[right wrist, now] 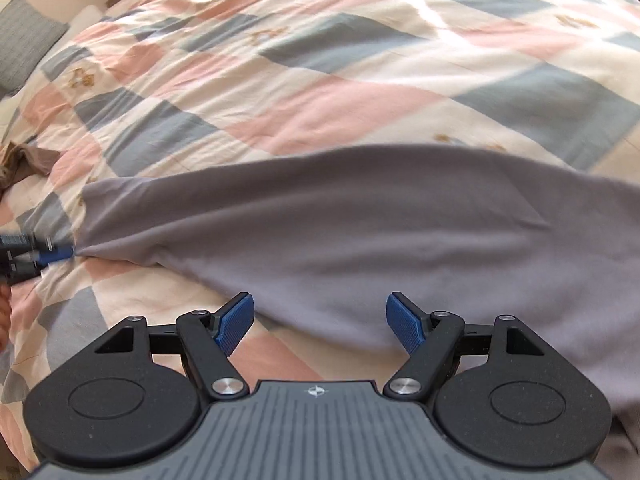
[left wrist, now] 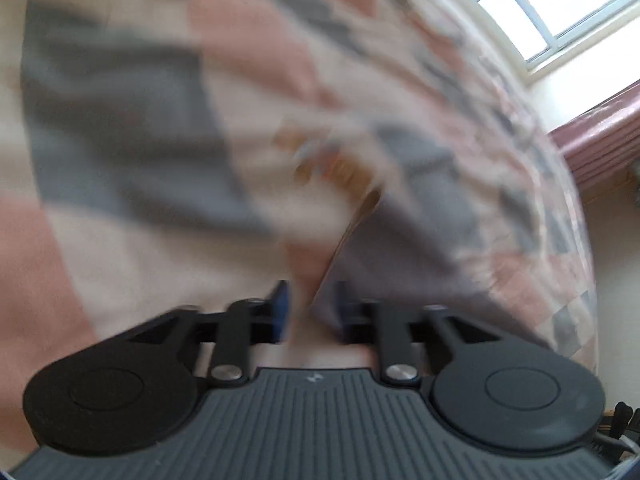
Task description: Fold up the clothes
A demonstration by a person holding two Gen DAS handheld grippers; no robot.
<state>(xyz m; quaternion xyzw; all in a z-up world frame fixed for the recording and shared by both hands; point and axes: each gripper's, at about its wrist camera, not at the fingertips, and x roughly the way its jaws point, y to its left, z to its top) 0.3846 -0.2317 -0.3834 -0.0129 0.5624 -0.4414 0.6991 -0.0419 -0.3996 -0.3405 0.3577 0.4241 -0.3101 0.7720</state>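
On the bed, the left gripper pinches the garment's corner; the right gripper's wide jaws hover at its near edge.

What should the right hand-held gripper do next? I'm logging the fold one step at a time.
Probably lower and close on the near edge of the grey garment. The right hand-held gripper hangs open above that edge, holding nothing, while the left hand-held gripper already pinches the cloth's far-left corner on the quilt.

A plain grey garment lies spread and softly rumpled across the bed, its left corner drawn to a pinched point.
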